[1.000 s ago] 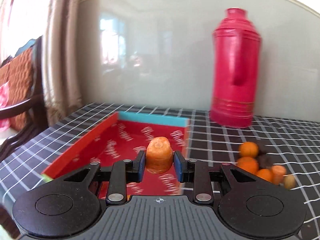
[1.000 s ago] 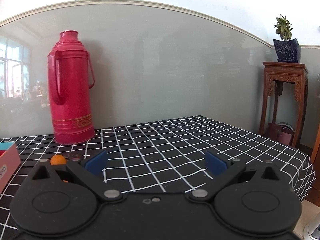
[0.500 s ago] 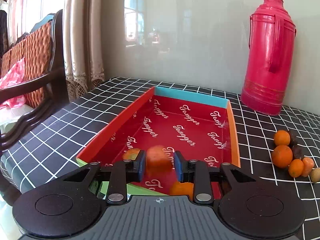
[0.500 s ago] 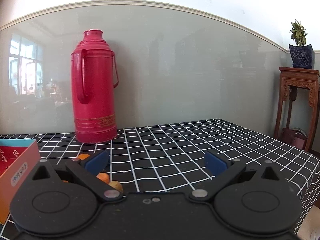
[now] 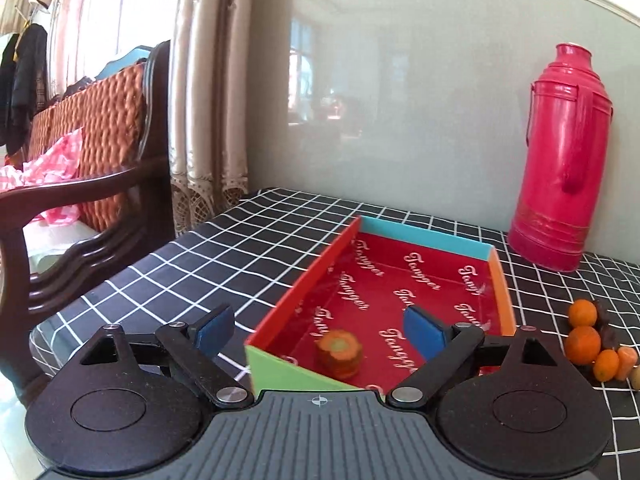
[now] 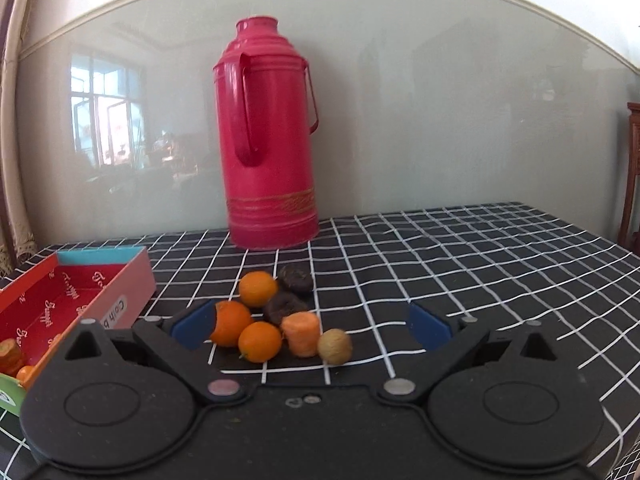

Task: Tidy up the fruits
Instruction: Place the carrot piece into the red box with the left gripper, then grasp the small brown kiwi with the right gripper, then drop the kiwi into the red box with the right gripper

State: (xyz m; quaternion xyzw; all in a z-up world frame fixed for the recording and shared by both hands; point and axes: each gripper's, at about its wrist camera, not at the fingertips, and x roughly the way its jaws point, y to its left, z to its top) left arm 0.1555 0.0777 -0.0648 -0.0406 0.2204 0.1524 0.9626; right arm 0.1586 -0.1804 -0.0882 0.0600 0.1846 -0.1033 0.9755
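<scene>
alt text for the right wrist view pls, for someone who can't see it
The right gripper, open and empty, faces a small pile on a black checked tablecloth: three oranges, a carrot piece, two dark wrinkled fruits and a small brown one. A red box sits at the left, a tall red thermos behind by the wall.

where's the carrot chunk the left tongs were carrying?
In the left wrist view the carrot chunk stands on end inside the red box, at its near end by the green wall, between the open left tongs.
</scene>
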